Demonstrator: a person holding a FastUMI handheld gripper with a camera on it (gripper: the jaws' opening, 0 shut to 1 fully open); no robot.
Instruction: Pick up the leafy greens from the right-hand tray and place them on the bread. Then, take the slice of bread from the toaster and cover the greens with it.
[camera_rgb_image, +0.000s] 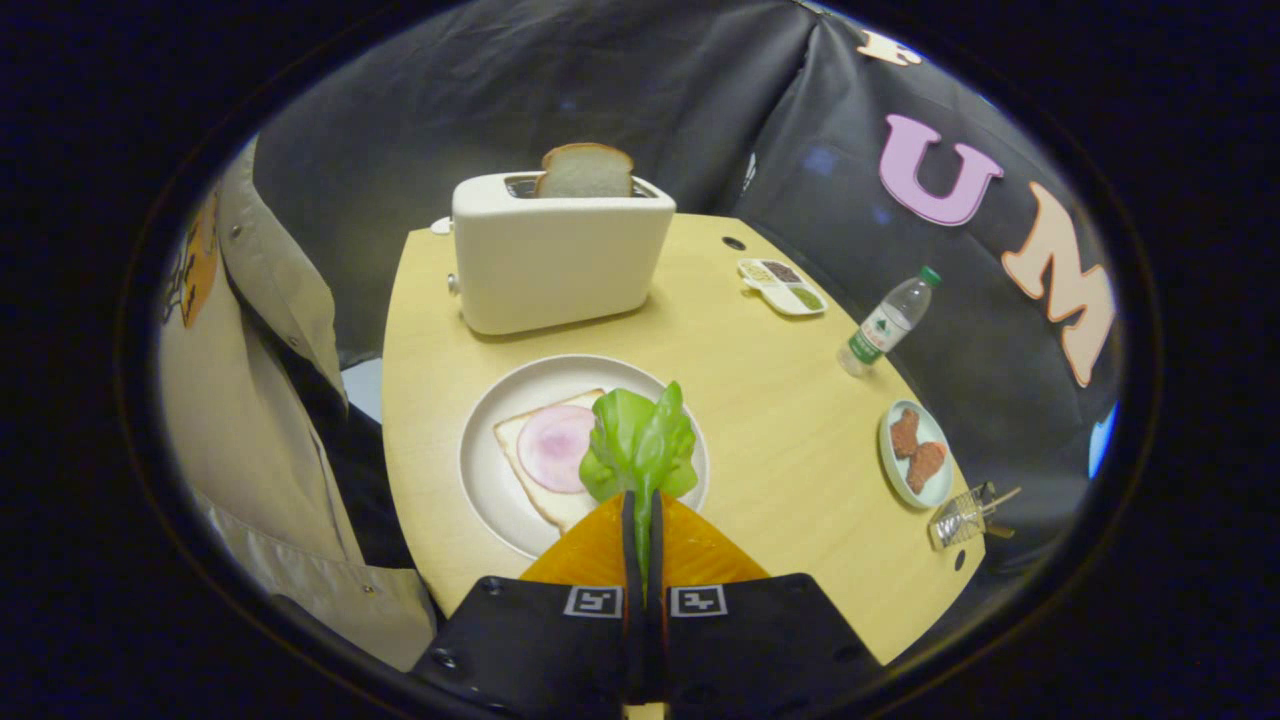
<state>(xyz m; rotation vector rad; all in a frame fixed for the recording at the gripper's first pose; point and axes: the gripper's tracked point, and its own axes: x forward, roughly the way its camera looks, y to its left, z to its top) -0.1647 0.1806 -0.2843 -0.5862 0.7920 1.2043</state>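
The gripper (641, 505) is clenching the leafy greens (640, 440) w/ both fingers pressing on the stem, jaws nearly closed around it, leaves fanning out just ahead of the fingertips. The greens are hanging over the near-right part of the plate (500, 420), overlapping the right corner of the bread slice (530, 470) that's lying flat on it; can't tell if they're touching the bread or hovering above. A round pink ham slice (555, 447) is sitting on that bread, just left of the greens. Beyond the plate, the toaster (555, 255) is standing upright on the table (770, 400), w/ a second bread slice (587, 172) sticking up out of its slot. Off to the right, well apart from the fingers: a small divided tray (783, 285), a water bottle (888, 322) tilting, a small dish w/ brown pieces (915, 452), and a clear wire-ish item (962, 517) near the table edge. A person's beige sleeve/jacket (250, 400) is showing at the left beside the table.
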